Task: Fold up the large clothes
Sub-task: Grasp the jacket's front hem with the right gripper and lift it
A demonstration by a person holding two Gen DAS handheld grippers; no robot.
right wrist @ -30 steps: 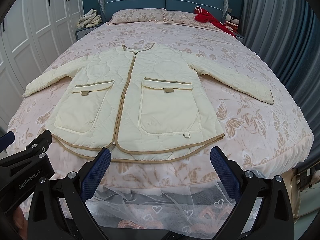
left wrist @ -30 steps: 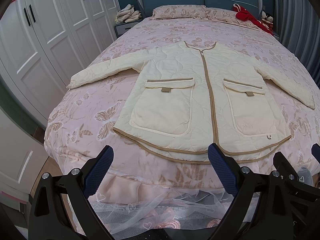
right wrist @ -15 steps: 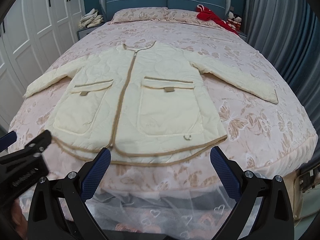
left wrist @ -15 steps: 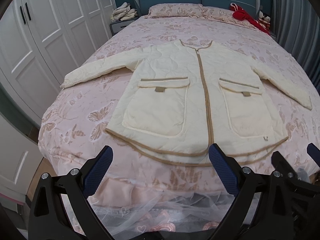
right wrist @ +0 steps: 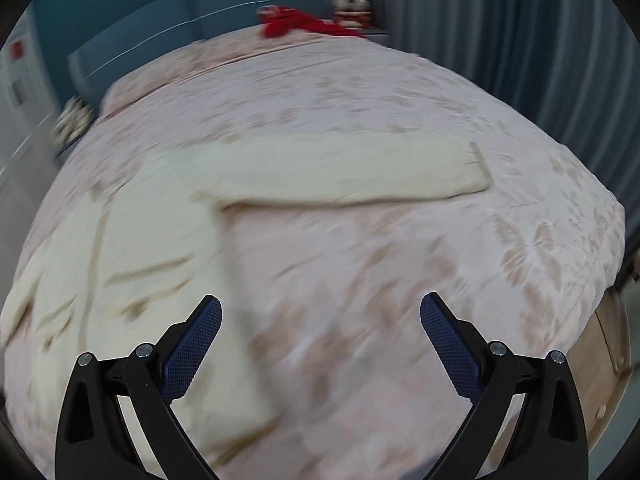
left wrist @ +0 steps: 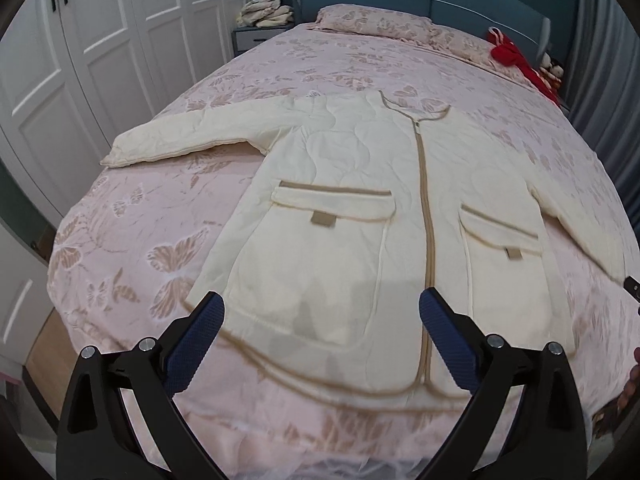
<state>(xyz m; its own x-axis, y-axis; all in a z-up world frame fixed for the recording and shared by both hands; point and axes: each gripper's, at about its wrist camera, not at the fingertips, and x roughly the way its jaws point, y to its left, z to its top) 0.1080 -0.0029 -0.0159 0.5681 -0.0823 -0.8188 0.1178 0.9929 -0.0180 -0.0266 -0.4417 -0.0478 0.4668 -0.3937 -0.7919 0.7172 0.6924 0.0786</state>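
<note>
A big cream jacket (left wrist: pixel 360 216) lies flat on the pink bed (left wrist: pixel 132 232), front side up, with its zip closed down the middle. Both sleeves are stretched out to the sides. The left gripper (left wrist: pixel 322 332) hangs over the bottom edge of the jacket, above the left pocket (left wrist: pixel 320 264). Its two blue fingers (left wrist: pixel 196 340) are wide apart and hold nothing. The right gripper (right wrist: pixel 320 336) is over the bed cover, just beside the jacket's right side. Its fingers are wide apart too, with nothing between them. The right sleeve (right wrist: pixel 360 176) reaches out across the bed in front of it. This view is blurry. A red thing (left wrist: pixel 508 52) sits near the pillows (left wrist: pixel 372 24) at the far end.
</note>
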